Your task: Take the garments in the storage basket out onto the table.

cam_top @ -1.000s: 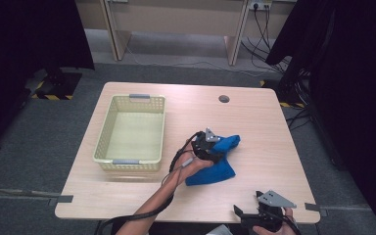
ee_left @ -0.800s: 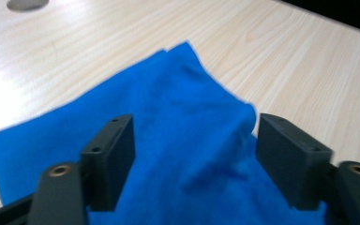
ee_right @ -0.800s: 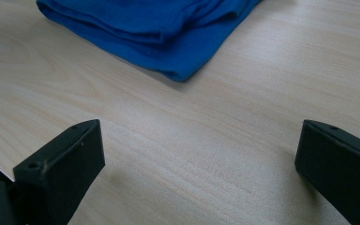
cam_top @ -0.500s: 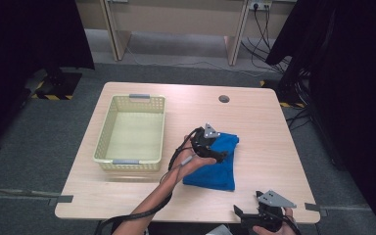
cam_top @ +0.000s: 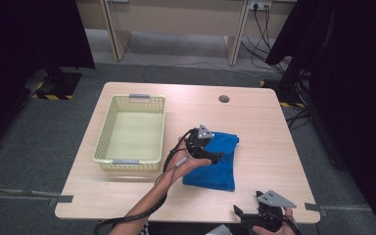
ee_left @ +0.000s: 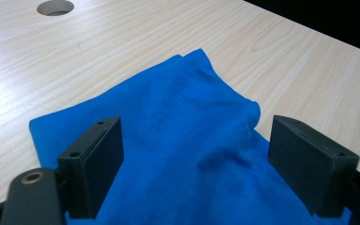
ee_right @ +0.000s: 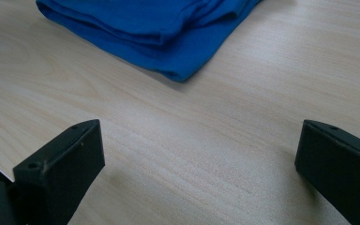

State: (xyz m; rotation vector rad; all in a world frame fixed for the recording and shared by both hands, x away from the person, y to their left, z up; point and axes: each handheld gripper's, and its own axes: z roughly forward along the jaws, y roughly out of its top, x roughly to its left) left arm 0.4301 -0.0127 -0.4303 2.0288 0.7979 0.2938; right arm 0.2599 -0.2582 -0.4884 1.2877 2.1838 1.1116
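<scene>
The fingers (ee_left: 98,159) of your left gripper (cam_top: 214,152) stand spread over the folded blue cotton cloth (cam_top: 215,159); its jaws have just been opening, and the pads no longer press the fabric. A second ago the cloth was bunched and lifted at its far edge; it now lies flat on the pale wooden table (cam_top: 254,122), right of the cream plastic basket (cam_top: 106,132). Judge the fold released. Your right gripper (cam_top: 247,218) idles with jaws apart at the near edge. Count: one cloth, one basket, two grippers.
</scene>
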